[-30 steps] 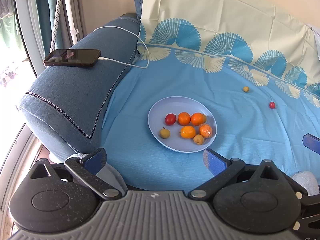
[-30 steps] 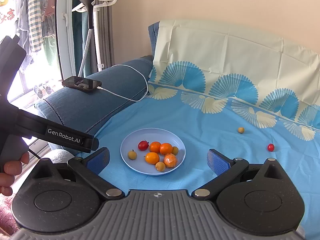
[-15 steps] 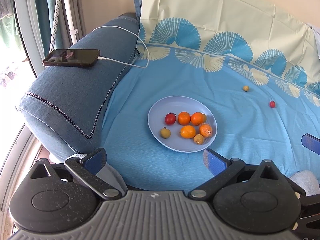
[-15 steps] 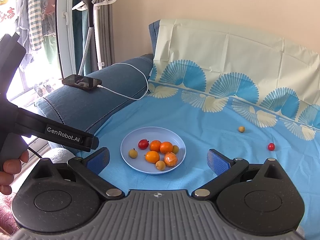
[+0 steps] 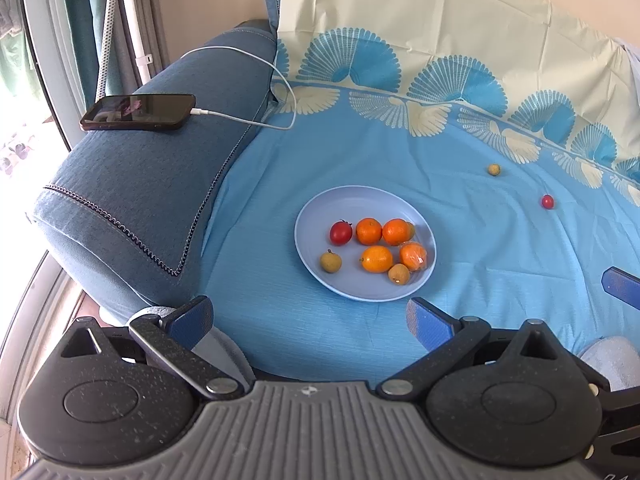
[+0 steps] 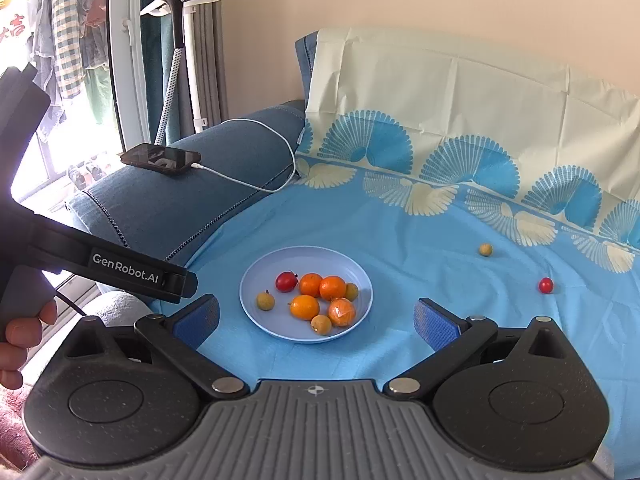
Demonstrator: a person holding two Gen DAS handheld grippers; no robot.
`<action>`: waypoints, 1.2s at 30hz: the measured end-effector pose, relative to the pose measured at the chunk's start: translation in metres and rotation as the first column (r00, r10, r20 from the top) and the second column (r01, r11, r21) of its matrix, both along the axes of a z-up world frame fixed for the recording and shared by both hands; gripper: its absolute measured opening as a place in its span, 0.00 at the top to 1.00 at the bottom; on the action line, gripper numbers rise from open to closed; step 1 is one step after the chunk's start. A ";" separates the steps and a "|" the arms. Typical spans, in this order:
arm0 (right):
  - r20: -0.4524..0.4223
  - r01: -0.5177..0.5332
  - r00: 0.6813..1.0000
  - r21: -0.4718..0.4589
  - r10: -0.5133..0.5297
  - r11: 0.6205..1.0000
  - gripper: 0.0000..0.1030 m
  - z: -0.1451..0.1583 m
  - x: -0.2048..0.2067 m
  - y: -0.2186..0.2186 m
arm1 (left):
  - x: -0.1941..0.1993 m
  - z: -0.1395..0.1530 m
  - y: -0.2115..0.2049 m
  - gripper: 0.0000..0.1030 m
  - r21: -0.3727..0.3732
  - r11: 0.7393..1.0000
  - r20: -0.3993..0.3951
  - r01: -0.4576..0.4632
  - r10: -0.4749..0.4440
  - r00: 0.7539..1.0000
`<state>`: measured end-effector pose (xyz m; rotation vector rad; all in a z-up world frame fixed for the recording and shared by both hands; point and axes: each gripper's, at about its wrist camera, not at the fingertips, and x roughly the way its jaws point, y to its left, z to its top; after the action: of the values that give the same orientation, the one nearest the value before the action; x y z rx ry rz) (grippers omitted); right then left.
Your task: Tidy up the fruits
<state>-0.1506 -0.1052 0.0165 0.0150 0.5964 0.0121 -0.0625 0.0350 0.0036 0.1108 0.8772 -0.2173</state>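
The left hand-held gripper is hovering with its blue pads spread wide and nothing between them, low over the near edge of the sofa seat, while the right hand-held gripper is hanging just beside it, likewise spread and empty. Just ahead of both, a pale blue plate is lying on the blue sheet, carrying four orange citrus fruits, a red tomato and a few small tan longans. Farther out toward the backrest, two pieces are sitting loose on the sheet, well apart from the plate: a stray longan and, to its right, a stray cherry tomato. These two are probably what is left to gather. Both look light and round, so they are likely to roll on the soft, yielding cloth; the tomato's skin seems smooth and thin, calling for a gentle squeeze across its widest middle, coming down from above. The longan's shell looks rougher and stiffer, so it should grip more easily. On the denim armrest, a phone is charging by a white cable.
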 end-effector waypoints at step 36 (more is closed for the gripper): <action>-0.088 0.180 0.981 0.102 -0.171 0.978 0.01 -0.031 0.034 -0.082 | 0.064 -0.013 -0.077 0.00 0.039 0.998 -0.051 0.049 -0.047 0.998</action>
<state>-0.1170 -0.1869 -0.0145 0.1752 0.6713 -0.1283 0.0015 -0.0424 -0.0094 0.1651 0.9294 -0.2482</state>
